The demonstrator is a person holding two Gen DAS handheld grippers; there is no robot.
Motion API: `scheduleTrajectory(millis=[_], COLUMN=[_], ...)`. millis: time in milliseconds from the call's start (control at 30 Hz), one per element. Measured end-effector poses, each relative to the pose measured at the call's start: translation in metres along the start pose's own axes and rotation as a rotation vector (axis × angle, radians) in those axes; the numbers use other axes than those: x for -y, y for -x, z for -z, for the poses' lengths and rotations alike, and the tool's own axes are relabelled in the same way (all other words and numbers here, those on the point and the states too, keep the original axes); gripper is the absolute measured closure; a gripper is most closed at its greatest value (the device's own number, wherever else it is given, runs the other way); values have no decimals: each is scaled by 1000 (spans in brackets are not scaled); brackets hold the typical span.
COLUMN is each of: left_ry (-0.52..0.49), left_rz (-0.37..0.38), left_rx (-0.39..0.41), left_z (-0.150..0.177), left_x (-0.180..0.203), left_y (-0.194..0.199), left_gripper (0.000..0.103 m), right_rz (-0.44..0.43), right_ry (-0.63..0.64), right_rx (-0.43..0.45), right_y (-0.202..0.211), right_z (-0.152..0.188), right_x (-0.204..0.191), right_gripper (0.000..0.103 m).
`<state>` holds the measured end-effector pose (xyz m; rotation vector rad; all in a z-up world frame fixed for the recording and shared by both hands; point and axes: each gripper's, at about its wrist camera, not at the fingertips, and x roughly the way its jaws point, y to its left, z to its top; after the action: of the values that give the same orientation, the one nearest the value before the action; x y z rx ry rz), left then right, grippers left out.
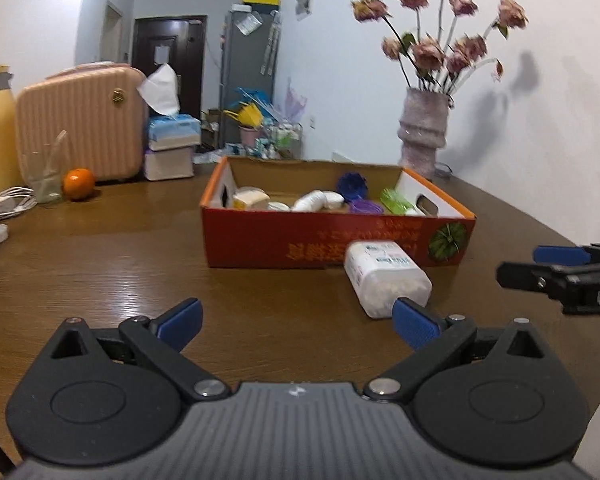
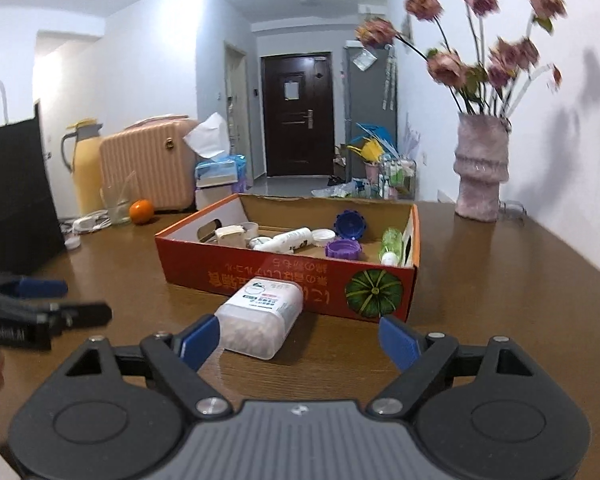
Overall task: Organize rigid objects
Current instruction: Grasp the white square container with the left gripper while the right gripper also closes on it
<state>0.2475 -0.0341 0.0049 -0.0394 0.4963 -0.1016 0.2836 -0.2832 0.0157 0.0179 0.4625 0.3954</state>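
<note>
One white plastic container (image 2: pixel 260 322) lies on its side on the counter (image 2: pixel 480 320), just ahead of the empty, spread-apart right hand-held gripper (image 2: pixel 300 344) and short of the red box (image 2: pixel 284 276), awaiting a grasp, while the left hand-held gripper (image 1: pixel 296 324) hangs wide apart, empty.

Right gripper (image 2: pixel 298 342), jaws wide apart, low over the brown wooden tabletop (image 2: pixel 480 300). A clear plastic cotton-swab box (image 2: pixel 260 320) lies on its side ahead of the jaws, nearest the left blue pad (image 2: pixel 198 340); contact cannot be told. Its labelled end is close against the red cardboard box (image 2: pixel 284 276), which holds a white bottle (image 2: pixel 288 239), purple lids (image 2: pixel 342 249) and a green bottle (image 2: pixel 391 245). Vase of flowers (image 2: pixel 480 168) by the tabletop's right edge; orange (image 2: pixel 141 211) toward its far left. Left gripper (image 2: pixel 66 302) enters at left.
</note>
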Motion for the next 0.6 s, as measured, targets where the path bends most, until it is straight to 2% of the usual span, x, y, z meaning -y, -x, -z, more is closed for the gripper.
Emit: scheduleTrajectory(millis=[133, 233, 333, 400, 467, 533, 600], left_ry=[2, -16, -32, -35, -35, -25, -10], left_rz=[51, 49, 88, 134, 169, 203, 231], left_rx=[-9, -58, -64, -63, -79, -90, -99], left_z=[-5, -17, -28, -35, -41, -45, -47], left_x=[-1, 5, 13, 20, 25, 29, 32], left_y=[-20, -47, -68, -83, -99, -112, -124], left_gripper=[0, 0, 2, 12, 27, 33, 39], right_rz=[-13, -50, -70, -95, -117, -138, -140], right_ry=[-75, -125, -166, -196, -224, -253, -272], right_rx=[-26, -41, -50, -67, -77, -83, -88], right_y=[-22, -44, -67, -81, -91, -99, -105], right_z=[-1, -3, -4, -5, -4, -2, 0], right_x=[7, 13, 20, 27, 32, 37, 41], right_gripper=[22, 31, 40, 46, 50, 52, 58])
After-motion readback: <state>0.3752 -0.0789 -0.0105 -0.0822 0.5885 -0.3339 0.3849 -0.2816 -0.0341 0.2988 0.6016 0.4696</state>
